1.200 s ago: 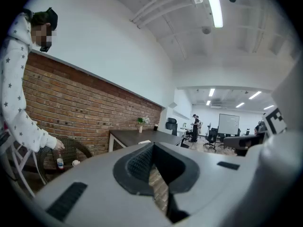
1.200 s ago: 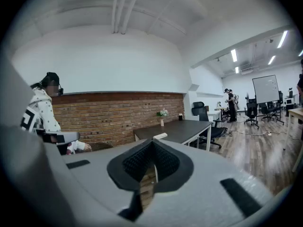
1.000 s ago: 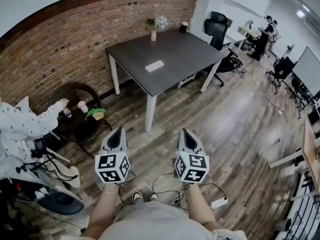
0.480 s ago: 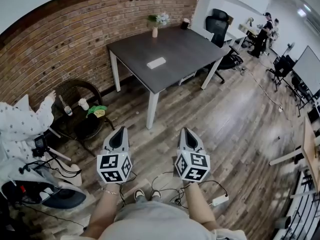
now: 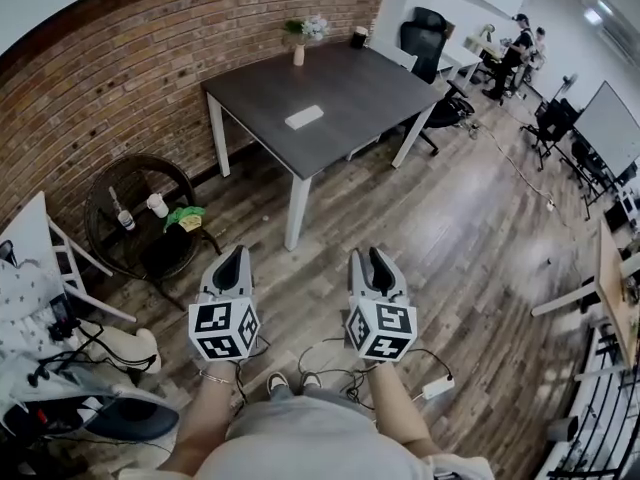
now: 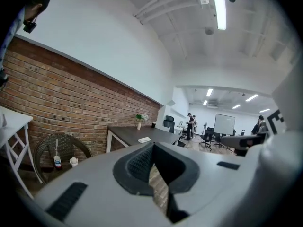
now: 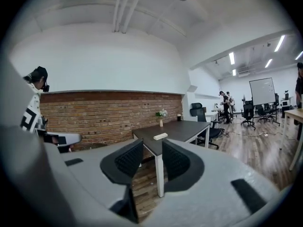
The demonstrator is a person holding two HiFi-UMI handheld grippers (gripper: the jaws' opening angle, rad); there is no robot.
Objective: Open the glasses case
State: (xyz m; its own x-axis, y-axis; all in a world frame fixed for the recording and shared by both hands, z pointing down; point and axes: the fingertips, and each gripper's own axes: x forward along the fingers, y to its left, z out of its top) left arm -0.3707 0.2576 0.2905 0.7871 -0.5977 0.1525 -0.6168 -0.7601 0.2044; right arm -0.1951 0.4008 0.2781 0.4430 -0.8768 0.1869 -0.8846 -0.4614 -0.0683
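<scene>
Nothing's really started yet, imo. There's a lot of wood floor (image 5: 440,248) between the person and the dark desk (image 5: 350,88), which sits well off at 12 o'clock, so the step in hand is just walking over.

The left gripper (image 5: 233,260), down at 7 o'clock in the head view, has its jaws closed together on nothing. The right gripper (image 5: 373,260), at 5 o'clock, has just been opening its jaws. They're partway apart, with nothing between them either.

The glasses case (image 5: 304,117) is the small pale flat thing lying on the desk, a bit to the 7 o'clock side of its middle.

My take: get close and square to it, open the left jaws too, pin the base with one gripper and lift the lid with the other. I can't tell the hinge side from here, so check that first.
</scene>
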